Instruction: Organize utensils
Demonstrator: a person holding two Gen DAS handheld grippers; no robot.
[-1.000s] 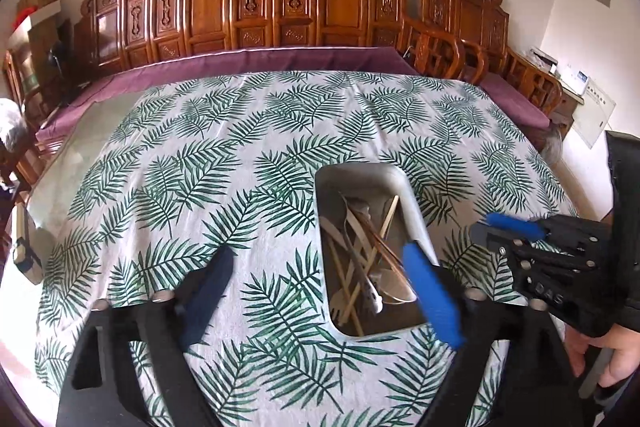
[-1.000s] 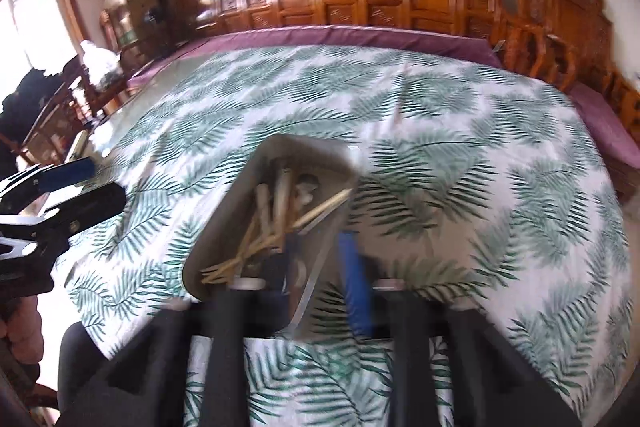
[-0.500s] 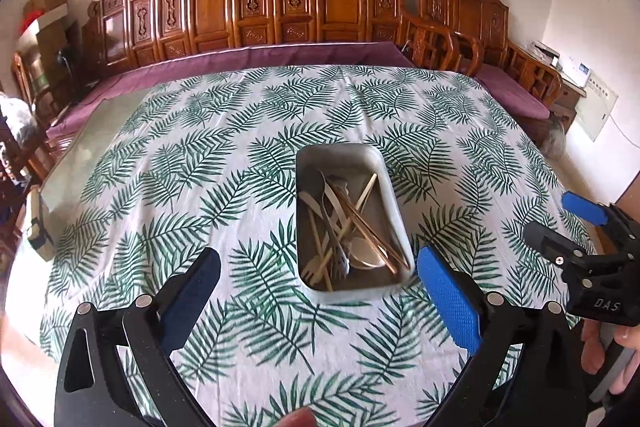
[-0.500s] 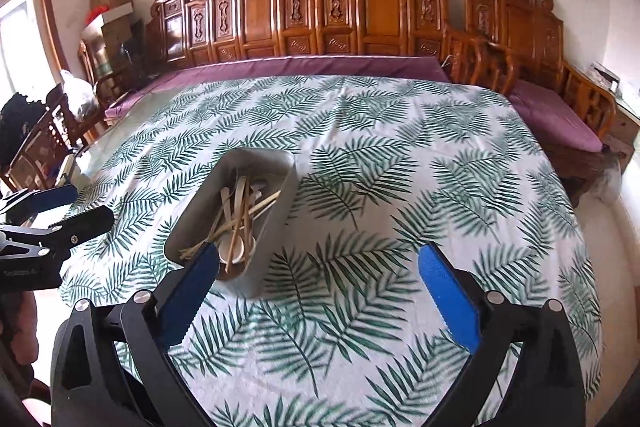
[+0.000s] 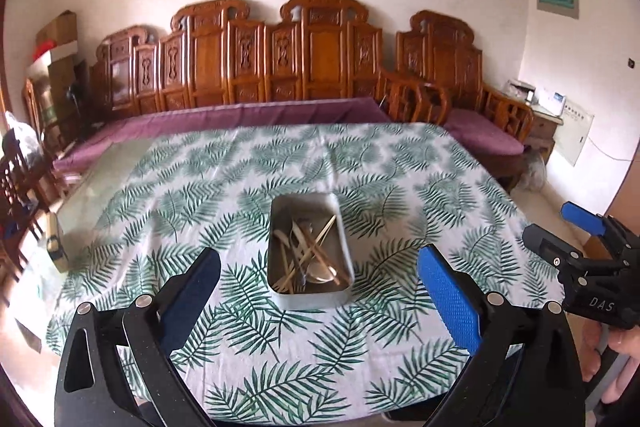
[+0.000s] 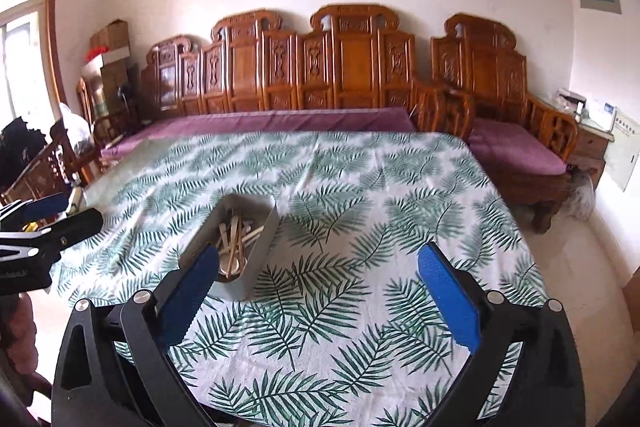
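Near the tablecloth's point(image 5: 224, 195) front edge, the utensil tray point(image 5: 310, 297) is lying beyond both grippers' released fingers point(image 5: 448, 295); the right gripper point(image 5: 560, 227) is reading "DAS".

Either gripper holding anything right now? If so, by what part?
Nothing held. Left gripper and right gripper both stand open and empty; the utensils lie in the grey tray on the table.

right gripper point(image 6: 320, 287) opened off tray point(image 5: 310, 301), both grippers pulled back; left gripper point(image 5: 320, 291) too

A carved wooden bench point(image 5: 280, 67) with purple cushions point(image 5: 248, 119) stands beyond the leaf-print tablecloth point(image 5: 240, 187).
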